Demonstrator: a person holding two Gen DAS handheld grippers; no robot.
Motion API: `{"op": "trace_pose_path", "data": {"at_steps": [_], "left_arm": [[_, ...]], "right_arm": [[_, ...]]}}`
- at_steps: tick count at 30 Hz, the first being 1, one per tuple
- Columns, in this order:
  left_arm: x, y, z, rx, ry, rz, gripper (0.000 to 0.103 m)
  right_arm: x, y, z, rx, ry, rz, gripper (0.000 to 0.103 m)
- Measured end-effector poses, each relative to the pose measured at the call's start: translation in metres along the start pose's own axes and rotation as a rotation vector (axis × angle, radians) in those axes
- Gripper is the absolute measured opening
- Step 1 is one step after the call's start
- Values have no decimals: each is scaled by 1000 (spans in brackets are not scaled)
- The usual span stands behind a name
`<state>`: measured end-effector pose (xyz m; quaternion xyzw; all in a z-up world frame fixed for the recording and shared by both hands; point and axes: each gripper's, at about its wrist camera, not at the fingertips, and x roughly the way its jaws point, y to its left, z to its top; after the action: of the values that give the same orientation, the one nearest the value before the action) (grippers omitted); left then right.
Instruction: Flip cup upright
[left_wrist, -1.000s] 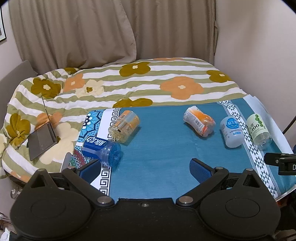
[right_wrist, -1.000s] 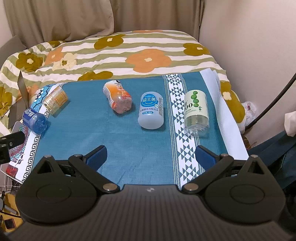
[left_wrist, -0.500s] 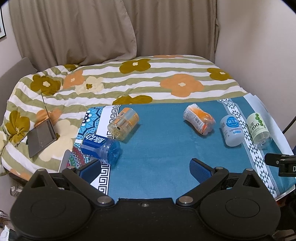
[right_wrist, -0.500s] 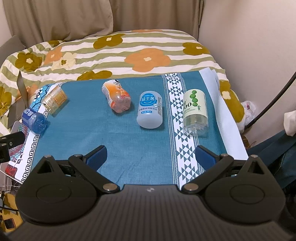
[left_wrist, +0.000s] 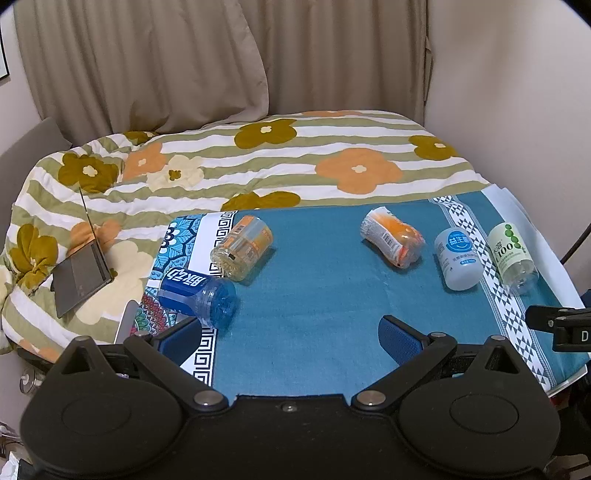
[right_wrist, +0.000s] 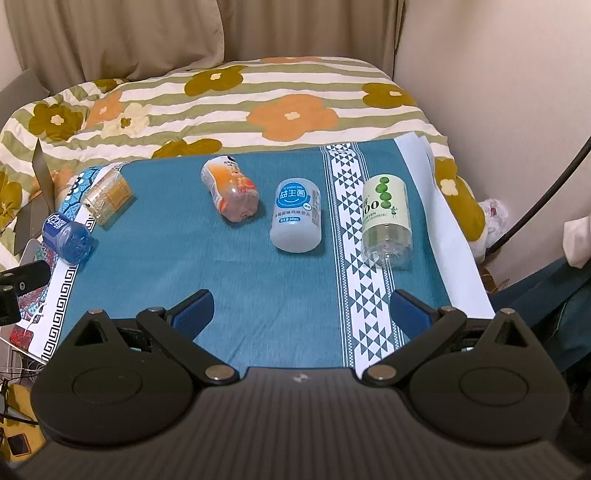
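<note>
Several cut-bottle cups lie on their sides on the teal cloth (left_wrist: 317, 288): a blue one (left_wrist: 197, 295), a clear yellow-orange one (left_wrist: 242, 247), an orange one (left_wrist: 393, 242), a white one with a blue label (left_wrist: 458, 258) and a green-labelled one (left_wrist: 513, 254). They also show in the right wrist view: blue (right_wrist: 66, 238), yellow (right_wrist: 107, 195), orange (right_wrist: 231, 194), white (right_wrist: 297, 219), green (right_wrist: 386, 219). My left gripper (left_wrist: 290, 334) is open and empty, just near of the blue cup. My right gripper (right_wrist: 301, 312) is open and empty, near of the white and green cups.
The cloth covers a table whose far edge meets a bed with a striped flower quilt (left_wrist: 280, 166). A grey laptop (left_wrist: 81, 273) lies on the quilt at the left. A wall (right_wrist: 498, 92) stands close on the right, with a black cable (right_wrist: 546, 199).
Both views have shifted slightly, with the cups sitting a little lower and closer in the left wrist view. No cup has moved and both grippers stay open.
</note>
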<state>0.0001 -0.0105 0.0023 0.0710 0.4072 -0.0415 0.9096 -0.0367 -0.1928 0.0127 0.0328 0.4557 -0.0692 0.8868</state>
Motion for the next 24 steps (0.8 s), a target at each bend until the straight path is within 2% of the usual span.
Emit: {"op": "trace_pose_path", "data": {"at_steps": [24], "left_arm": [[-6,-1,-4,-5,-11,-6,103]], "right_arm": [[-5,0,-5,6,-6,4,103]]}}
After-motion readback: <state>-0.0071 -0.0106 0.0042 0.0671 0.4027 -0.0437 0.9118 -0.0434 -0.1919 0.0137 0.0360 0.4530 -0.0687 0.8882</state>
